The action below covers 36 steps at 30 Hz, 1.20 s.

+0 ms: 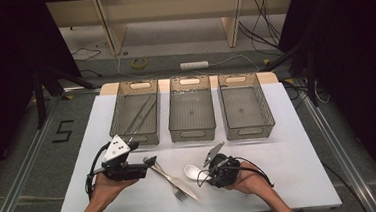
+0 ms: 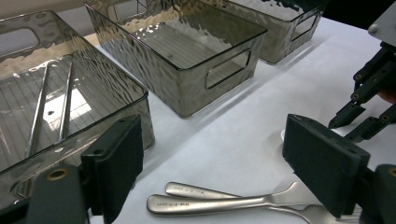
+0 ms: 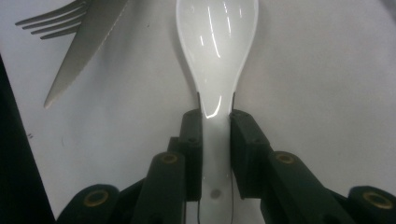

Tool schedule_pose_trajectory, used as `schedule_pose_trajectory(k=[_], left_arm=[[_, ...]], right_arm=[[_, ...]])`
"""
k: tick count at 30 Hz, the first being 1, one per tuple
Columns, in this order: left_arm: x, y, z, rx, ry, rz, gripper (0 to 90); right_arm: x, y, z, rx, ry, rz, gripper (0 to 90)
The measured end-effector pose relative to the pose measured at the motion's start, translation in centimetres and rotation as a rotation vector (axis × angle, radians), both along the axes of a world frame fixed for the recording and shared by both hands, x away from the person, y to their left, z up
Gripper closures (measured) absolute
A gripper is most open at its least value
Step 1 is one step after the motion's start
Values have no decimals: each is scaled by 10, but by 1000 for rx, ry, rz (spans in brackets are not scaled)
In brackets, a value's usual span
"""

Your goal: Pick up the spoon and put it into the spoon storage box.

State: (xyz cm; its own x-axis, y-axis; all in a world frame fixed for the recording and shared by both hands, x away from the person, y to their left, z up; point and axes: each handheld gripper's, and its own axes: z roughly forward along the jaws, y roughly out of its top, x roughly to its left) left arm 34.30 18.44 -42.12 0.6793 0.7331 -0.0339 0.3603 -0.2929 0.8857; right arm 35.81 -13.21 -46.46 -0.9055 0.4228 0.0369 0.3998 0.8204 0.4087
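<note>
Right gripper view: a glossy white spoon (image 3: 217, 51) lies bowl-forward on the white table (image 3: 317, 93), its handle pinched by the right gripper (image 3: 215, 122). Fork (image 3: 51, 21) and knife (image 3: 84, 46) lie beside. Left gripper (image 2: 212, 154) gapes wide over their handles.

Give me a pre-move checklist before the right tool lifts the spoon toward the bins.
1. Right tool closed on the spoon handle: ok, jaws press both sides.
2. Spoon free of the fork and knife: ok, they lie apart.
3. Left tool out of the way: ok, open above the fork and knife handles, holding nothing.
4. Middle bin free: ok, looks empty.
5. Left bin: not ok, already holds two long metal pieces.
6. Spoon off the table: cannot tell.
</note>
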Motion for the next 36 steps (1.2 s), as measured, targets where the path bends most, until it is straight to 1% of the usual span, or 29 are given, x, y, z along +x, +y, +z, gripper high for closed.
schedule_pose_trajectory(k=[1, 4, 5, 6, 7, 9, 11, 14, 16, 17, 20, 22, 23, 25, 29, 32, 36], left_arm=[[0, 0, 0, 0, 0, 0, 200], [0, 0, 0, 1, 0, 2, 200], [0, 0, 0, 0, 0, 1, 200], [0, 1, 0, -1, -1, 2, 200], [0, 1, 0, 0, 0, 2, 200], [0, 1, 0, -1, 0, 3, 200], [0, 0, 0, -3, 0, 2, 200], [0, 0, 0, -6, 2, 2, 200], [1, 0, 0, -6, 3, 3, 200], [1, 0, 0, -8, 3, 2, 200], [1, 0, -1, -12, 6, 2, 200], [1, 0, -1, -13, 7, 1, 200], [1, 0, -1, -13, 7, 1, 200], [1, 0, -1, -14, 7, 1, 200], [2, 0, -1, -16, 10, 1, 200], [2, 0, -1, -21, 10, 2, 200], [2, 1, 0, -25, 10, 6, 200]], right_arm=[[1, -1, 1, 14, 9, -4, 764], [2, -3, 4, 42, 6, -5, 765], [2, -4, 5, 57, 5, -14, 765], [2, -5, 8, 59, 14, -23, 764], [3, -7, 9, 70, -9, -27, 765], [5, -11, 14, 93, -23, -36, 765], [8, -14, 20, 121, -41, -64, 764], [12, -16, 26, 164, -61, -83, 764], [15, -18, 31, 188, -87, -91, 764], [17, -19, 34, 204, -90, -102, 765], [25, -23, 41, 227, -110, -122, 764], [31, -26, 46, 260, -114, -145, 764], [35, -27, 48, 267, -119, -153, 764], [41, -27, 53, 274, -128, -167, 764], [53, -26, 65, 313, -151, -200, 764], [62, -23, 72, 326, -170, -212, 764], [75, -17, 79, 336, -178, -243, 764]])
